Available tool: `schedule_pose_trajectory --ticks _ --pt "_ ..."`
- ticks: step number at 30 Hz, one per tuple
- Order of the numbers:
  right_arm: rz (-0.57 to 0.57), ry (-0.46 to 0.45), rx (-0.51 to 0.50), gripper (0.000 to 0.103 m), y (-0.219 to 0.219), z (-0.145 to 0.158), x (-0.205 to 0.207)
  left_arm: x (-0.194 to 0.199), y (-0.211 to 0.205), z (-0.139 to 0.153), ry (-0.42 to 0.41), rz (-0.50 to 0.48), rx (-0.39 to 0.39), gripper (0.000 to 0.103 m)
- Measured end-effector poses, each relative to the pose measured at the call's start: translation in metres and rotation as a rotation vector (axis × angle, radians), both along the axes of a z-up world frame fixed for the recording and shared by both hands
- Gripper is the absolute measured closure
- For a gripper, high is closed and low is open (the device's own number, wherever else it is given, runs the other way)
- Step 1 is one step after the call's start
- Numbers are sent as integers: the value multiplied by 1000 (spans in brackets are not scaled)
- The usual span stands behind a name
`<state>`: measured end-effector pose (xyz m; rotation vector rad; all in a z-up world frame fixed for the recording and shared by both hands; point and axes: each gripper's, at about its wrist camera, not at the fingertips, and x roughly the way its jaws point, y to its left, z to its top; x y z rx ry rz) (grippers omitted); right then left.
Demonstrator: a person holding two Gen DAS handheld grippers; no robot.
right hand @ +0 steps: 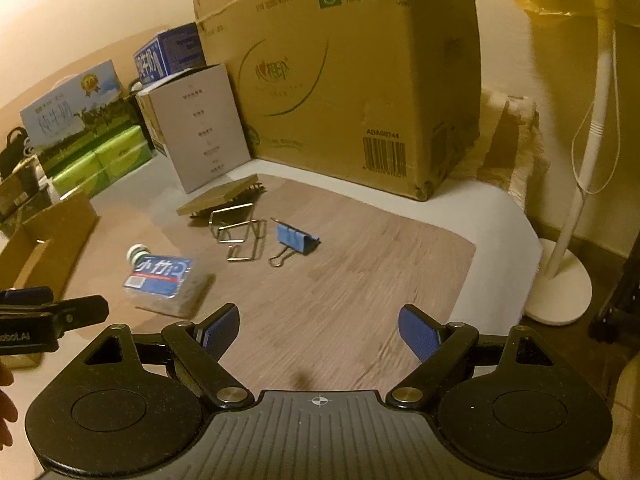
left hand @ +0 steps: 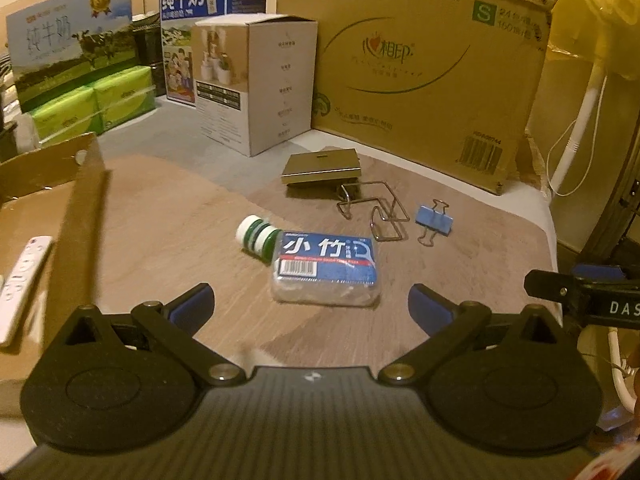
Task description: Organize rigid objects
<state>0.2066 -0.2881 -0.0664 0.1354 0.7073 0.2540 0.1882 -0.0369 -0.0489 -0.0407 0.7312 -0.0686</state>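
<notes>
Cartons [left hand: 420, 72] wall off wooden mat [left hand: 168, 208].

On the mat: one floss box [left hand: 325, 270], one bottle [left hand: 258, 238], one binder clip [left hand: 434, 222], one wire rack [left hand: 374, 210].

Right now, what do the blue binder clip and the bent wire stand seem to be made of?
The blue binder clip looks like painted sheet metal, smooth and matte, with thin bare wire handles. The bent wire stand seems to be bare steel wire: it is thin, shiny and silver-grey, though it may only be plated.

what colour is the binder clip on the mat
Blue, with metal wire handles; the binder clip shows best in the right wrist view.
</notes>
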Motion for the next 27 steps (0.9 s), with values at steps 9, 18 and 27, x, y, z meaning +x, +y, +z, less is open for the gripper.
schedule_pose_trajectory --ticks 9,18,27 --pt "37 10 -14 17 -1 -19 32 38 -11 -28 9 -8 3 1" --pt "80 11 -49 17 4 -33 60 62 -13 -45 26 -22 5 1" --pt "134 -34 -92 17 17 -42 91 74 -13 -52 50 -41 4 18"
